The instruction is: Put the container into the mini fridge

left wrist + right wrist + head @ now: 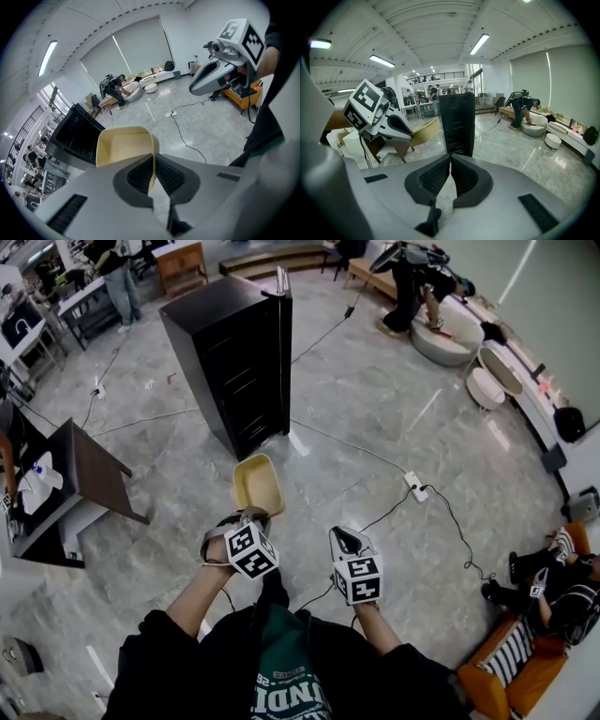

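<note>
A cream open-topped container (258, 486) hangs above the grey floor, a short way in front of the black mini fridge (234, 362). My left gripper (251, 515) is shut on its near wall. In the left gripper view the container (124, 145) has its thin wall pinched between the ribbed pads (140, 174), and it is empty inside. My right gripper (343, 536) is beside it on the right, shut with nothing in it. The right gripper view shows the fridge (457, 122) upright ahead, with the container (423, 132) and the left gripper (375, 117) to its left.
A dark side table (89, 474) stands at the left. A white power strip (415, 486) and black cables lie on the floor to the right of the fridge. People sit on an orange sofa (506, 681) at the lower right. A person bends over white seats (450, 329) at the back.
</note>
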{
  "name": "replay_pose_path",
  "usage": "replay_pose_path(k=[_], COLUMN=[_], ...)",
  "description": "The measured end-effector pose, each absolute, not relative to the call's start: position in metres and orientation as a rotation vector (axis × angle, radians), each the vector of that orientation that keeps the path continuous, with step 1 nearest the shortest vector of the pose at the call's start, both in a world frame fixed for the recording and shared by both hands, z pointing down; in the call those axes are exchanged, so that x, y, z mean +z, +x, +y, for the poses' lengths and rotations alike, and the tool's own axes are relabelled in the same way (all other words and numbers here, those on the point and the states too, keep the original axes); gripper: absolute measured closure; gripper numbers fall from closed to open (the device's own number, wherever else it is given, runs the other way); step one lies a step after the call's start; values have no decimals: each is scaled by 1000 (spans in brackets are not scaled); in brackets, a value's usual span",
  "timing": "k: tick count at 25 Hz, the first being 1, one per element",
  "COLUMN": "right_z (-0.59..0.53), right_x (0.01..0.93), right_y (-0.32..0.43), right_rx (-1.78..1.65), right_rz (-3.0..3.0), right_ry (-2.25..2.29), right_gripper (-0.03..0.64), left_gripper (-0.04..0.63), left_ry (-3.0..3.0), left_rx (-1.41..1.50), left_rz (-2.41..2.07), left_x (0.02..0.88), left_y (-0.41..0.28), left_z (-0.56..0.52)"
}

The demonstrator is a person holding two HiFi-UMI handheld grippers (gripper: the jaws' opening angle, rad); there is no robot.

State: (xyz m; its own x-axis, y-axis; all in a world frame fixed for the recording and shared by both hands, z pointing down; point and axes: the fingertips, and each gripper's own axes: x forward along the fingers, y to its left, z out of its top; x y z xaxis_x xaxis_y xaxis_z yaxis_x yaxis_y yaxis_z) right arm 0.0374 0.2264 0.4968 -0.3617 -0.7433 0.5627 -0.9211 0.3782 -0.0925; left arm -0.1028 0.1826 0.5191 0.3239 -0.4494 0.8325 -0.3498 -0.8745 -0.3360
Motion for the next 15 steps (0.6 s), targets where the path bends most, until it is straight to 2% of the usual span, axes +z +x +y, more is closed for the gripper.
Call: replay_pose_path(k=[15], right_z=[141], right_x=[493], right_y=[9], right_rx=[547], right_rz=[-2189], right_ry=[1445], right_gripper=[581], left_gripper=[574], left_ry=[-2504], left_rx=[-1592], left_rz=[723], left_x=[525], left_y=[-128], left_z=[97])
